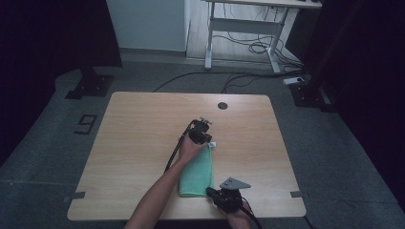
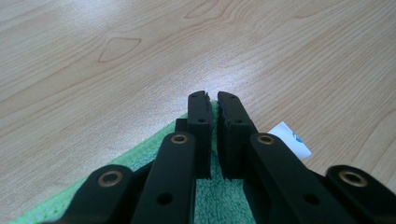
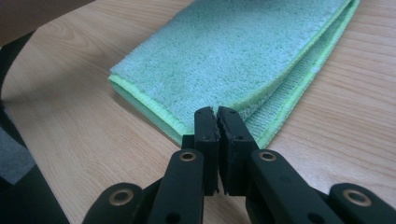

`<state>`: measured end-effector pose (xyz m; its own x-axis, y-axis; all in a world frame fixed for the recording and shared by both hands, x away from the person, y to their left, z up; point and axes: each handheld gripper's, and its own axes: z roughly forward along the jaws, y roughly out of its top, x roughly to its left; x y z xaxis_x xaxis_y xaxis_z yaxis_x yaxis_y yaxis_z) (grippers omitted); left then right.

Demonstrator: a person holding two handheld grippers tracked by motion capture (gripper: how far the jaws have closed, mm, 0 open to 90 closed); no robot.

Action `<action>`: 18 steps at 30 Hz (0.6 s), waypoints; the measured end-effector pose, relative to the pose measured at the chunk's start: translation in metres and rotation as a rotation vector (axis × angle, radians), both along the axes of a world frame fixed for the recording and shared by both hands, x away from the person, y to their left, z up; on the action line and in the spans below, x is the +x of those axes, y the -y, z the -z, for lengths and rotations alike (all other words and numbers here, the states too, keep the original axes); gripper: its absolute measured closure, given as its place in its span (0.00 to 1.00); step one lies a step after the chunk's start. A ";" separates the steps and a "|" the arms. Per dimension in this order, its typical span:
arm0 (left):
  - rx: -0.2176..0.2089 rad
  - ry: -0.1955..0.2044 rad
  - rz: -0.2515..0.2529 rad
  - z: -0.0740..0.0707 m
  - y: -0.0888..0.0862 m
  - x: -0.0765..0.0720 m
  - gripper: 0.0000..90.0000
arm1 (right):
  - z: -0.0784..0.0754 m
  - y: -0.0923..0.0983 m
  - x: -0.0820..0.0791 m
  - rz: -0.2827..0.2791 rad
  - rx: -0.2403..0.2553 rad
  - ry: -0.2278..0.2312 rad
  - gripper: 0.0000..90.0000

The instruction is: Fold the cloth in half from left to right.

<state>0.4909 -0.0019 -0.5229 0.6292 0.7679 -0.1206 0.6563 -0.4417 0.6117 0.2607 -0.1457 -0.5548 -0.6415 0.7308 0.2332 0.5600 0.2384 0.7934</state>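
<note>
Nearest to the person, at the near edge of the light wooden table (image 1: 143, 124), the right gripper (image 1: 210, 192) lies low, with its grey three-cornered plate on top. Its black jaws stand almost together, with only a thin gap between the ribbed pads. Their tips are at the near right corner of the folded green terry cloth (image 1: 197, 172), and nothing is pressed between them.

The cloth is soft and fluffy, a long narrow rectangle with a brighter stitched border. In the right gripper view its layers (image 3: 243, 51) lie one over the other, and the rounded fold runs along the right side. It lies flat on the table, a little right of the middle, in the near half.

At the far end of the cloth the left gripper (image 1: 208, 143) points down at the far corner. In the left gripper view its jaws stand a little apart, over the pointed green corner (image 2: 212, 198), and I cannot tell if the pads touch it. A small white label (image 2: 289, 144) sticks out just beside that corner.

The table top has smooth pale wood grain and rounded corners. Much open surface is to the left and on the far side, where a small dark round cable hole (image 1: 222, 105) sits near the far edge.
</note>
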 end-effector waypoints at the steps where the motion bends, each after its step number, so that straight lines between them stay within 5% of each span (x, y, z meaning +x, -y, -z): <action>1: 0.003 -0.001 0.000 0.001 0.000 0.000 0.91 | -0.001 0.000 0.000 0.008 -0.008 0.000 0.93; 4: 0.002 0.006 0.006 0.001 0.000 -0.001 0.87 | 0.000 0.001 -0.002 0.035 -0.048 0.005 0.83; 10: 0.003 0.063 0.021 -0.014 -0.006 -0.007 0.61 | -0.004 0.005 -0.004 0.084 -0.081 0.023 0.59; 18: -0.029 0.099 0.031 -0.034 -0.027 -0.022 0.53 | -0.015 0.018 0.000 0.109 -0.029 0.050 0.59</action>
